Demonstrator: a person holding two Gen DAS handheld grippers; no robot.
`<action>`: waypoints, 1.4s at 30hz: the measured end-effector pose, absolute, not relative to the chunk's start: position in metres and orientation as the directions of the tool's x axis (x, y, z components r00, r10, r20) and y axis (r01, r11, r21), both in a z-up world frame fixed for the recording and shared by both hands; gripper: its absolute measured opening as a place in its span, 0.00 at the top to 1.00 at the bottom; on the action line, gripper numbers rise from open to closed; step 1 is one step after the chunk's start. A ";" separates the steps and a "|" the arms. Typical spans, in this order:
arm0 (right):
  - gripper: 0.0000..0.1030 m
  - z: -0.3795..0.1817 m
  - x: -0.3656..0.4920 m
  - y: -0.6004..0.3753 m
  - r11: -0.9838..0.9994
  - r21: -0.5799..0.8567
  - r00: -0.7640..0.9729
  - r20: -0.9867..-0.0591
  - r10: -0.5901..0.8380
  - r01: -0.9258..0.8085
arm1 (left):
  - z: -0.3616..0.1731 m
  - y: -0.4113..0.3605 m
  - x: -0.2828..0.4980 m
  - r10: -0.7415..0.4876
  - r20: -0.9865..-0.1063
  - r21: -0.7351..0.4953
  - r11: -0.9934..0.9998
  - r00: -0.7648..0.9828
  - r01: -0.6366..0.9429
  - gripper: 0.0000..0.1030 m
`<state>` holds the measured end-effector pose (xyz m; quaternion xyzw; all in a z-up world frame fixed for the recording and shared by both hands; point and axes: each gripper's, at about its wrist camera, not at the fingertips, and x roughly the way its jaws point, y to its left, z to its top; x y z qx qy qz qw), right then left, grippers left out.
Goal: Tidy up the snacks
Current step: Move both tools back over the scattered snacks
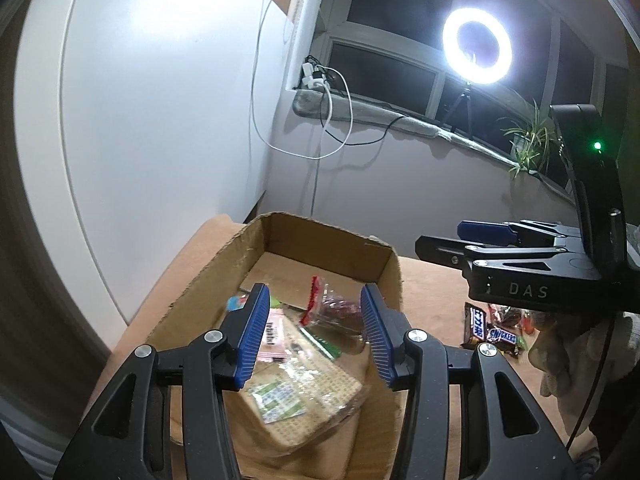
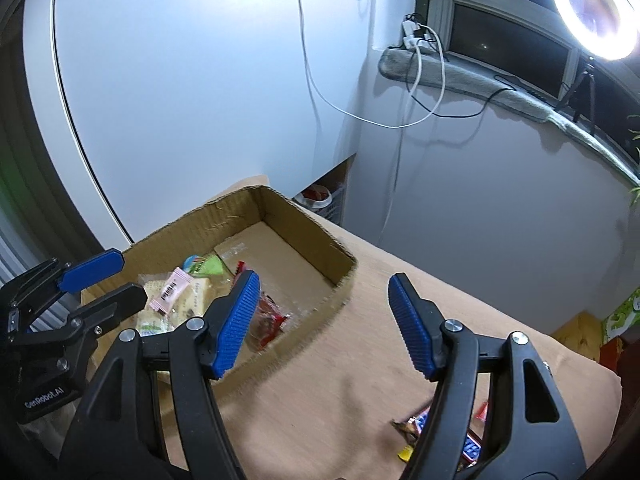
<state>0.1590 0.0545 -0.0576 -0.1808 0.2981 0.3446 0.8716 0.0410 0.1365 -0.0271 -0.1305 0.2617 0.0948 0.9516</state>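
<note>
An open cardboard box (image 1: 372, 264) (image 2: 304, 236) sits on a tan padded surface (image 2: 360, 360). Inside lie a cracker packet (image 1: 304, 396) (image 2: 192, 300), a clear bag with red sweets (image 1: 340, 308) (image 2: 266, 320), a pink sachet (image 2: 170, 292) and a green wrapper (image 2: 210, 266). My left gripper (image 1: 312, 336) hovers open and empty over the box; it also shows in the right wrist view (image 2: 108, 280). My right gripper (image 2: 324, 324) is open and empty over the surface right of the box; it also shows in the left wrist view (image 1: 444, 240). Snickers bars (image 1: 496, 332) (image 2: 460, 436) lie loose on the surface.
A white curved panel (image 1: 140, 120) stands behind the box. A windowsill (image 1: 400, 116) carries cables, a ring light on a tripod (image 1: 476, 44) and a plant (image 1: 528, 136). A basket (image 2: 324, 200) sits on the floor beyond the surface.
</note>
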 end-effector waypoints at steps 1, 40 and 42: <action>0.32 -0.057 0.159 0.051 0.701 -0.110 0.588 -0.643 0.491 -0.705 | -0.026 0.134 0.041 0.109 -0.520 -0.199 0.949 0.847 -0.245 0.55; 0.31 -0.093 0.172 -0.157 0.867 0.006 0.607 -0.712 0.353 -0.498 | -0.046 0.008 0.103 -0.151 -0.614 -0.214 0.977 0.775 0.021 0.55; 0.31 -0.101 0.174 -0.163 0.863 0.018 0.588 -0.724 0.360 -0.506 | -0.050 -0.001 0.105 -0.166 -0.626 -0.207 0.977 0.762 0.043 0.55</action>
